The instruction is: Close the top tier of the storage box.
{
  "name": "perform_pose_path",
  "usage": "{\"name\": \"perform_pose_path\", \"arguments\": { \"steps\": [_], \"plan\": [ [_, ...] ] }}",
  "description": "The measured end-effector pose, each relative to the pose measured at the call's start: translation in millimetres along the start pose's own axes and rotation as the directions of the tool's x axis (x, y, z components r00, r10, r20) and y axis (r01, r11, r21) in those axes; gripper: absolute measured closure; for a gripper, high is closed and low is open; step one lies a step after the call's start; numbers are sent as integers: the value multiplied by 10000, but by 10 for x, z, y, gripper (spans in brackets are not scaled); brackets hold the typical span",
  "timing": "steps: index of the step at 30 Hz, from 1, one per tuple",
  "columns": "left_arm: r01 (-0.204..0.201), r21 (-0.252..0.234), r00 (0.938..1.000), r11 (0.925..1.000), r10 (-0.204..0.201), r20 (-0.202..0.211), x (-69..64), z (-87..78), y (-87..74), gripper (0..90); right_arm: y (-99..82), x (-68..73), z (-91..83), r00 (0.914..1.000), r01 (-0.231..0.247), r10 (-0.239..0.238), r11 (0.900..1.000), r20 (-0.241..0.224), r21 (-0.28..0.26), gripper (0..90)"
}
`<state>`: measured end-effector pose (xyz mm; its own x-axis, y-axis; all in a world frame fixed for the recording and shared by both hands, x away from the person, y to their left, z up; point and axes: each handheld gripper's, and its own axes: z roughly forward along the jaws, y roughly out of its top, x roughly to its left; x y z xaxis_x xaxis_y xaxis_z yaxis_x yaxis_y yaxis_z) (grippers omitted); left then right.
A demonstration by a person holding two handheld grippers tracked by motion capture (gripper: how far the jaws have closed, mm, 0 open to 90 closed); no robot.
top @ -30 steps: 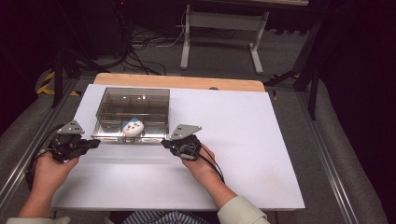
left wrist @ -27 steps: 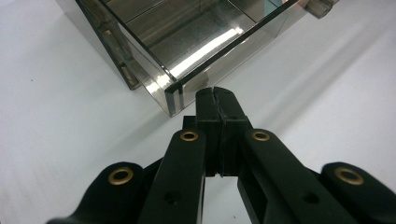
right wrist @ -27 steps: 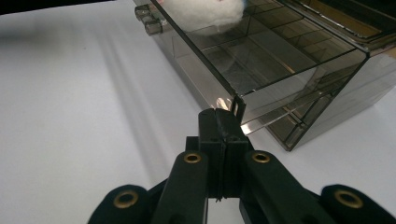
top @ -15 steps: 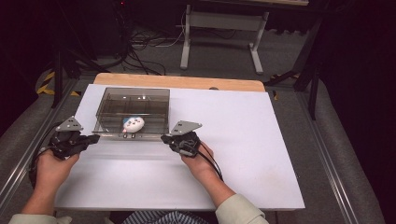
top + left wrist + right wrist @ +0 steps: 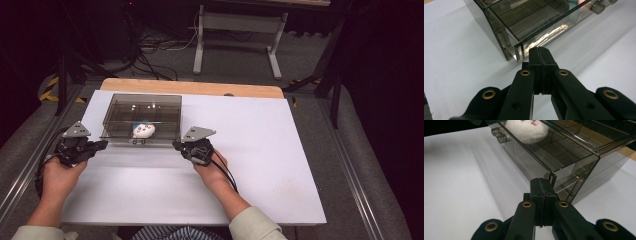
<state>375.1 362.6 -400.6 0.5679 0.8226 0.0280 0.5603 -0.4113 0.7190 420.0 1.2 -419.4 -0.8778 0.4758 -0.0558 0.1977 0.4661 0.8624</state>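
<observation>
A clear plastic box [image 5: 141,118] sits on the white table [image 5: 260,150], toward the far left part of it. Inside the box lies a small white fluffy toy [image 5: 143,130] with little marks on it, close to the front wall. In the right gripper view the toy [image 5: 527,130] rests on the floor of the box [image 5: 564,152], and it may have a tiny face, but it is too blurry to be sure. Thin walls split the box into parts.

The left gripper [image 5: 100,145] is at the front left corner of the box. Its jaws are pressed together with nothing between them. In the left gripper view the tips of the left gripper [image 5: 539,51] are just beside the corner of the box [image 5: 524,22], very near it or maybe touching.

The right gripper [image 5: 178,145] is at the front right corner of the box. Its jaws are pressed together too, and they pinch nothing. In the right gripper view the tips of the right gripper [image 5: 540,181] are just beside a thin edge at that corner.

Each gripper is held in a hand, and both hands come in from the near side of the table.
</observation>
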Motion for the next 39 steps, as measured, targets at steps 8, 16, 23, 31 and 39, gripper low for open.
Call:
{"name": "perform_pose_path", "arguments": {
  "steps": [8, 16, 23, 31, 39],
  "plan": [
    [-35, -52, 10000, 10000, 34, -83, 22, 34, 31, 900, 3, -34, 32, 9998, -106, 107, 9999, 145, -76, 900],
    [95, -225, 9998, 9997, -99, -174, 37, 58, 64, 900, 6, -61, 59, 9996, -148, 150, 9998, 257, -93, 900],
    [184, -295, 9996, 9994, -190, -201, 64, 90, 88, 900, 10, -93, 87, 9992, -202, 205, 9997, 345, -108, 900],
    [332, -441, 9990, 9985, -345, -286, 89, 118, 107, 900, 34, -135, 128, 9982, -359, 365, 9993, 483, -140, 900],
    [413, -502, 9983, 9979, -433, -391, 112, 146, 115, 900, 49, -160, 174, 9972, -423, 435, 9989, 613, -201, 900]
  ]
}}
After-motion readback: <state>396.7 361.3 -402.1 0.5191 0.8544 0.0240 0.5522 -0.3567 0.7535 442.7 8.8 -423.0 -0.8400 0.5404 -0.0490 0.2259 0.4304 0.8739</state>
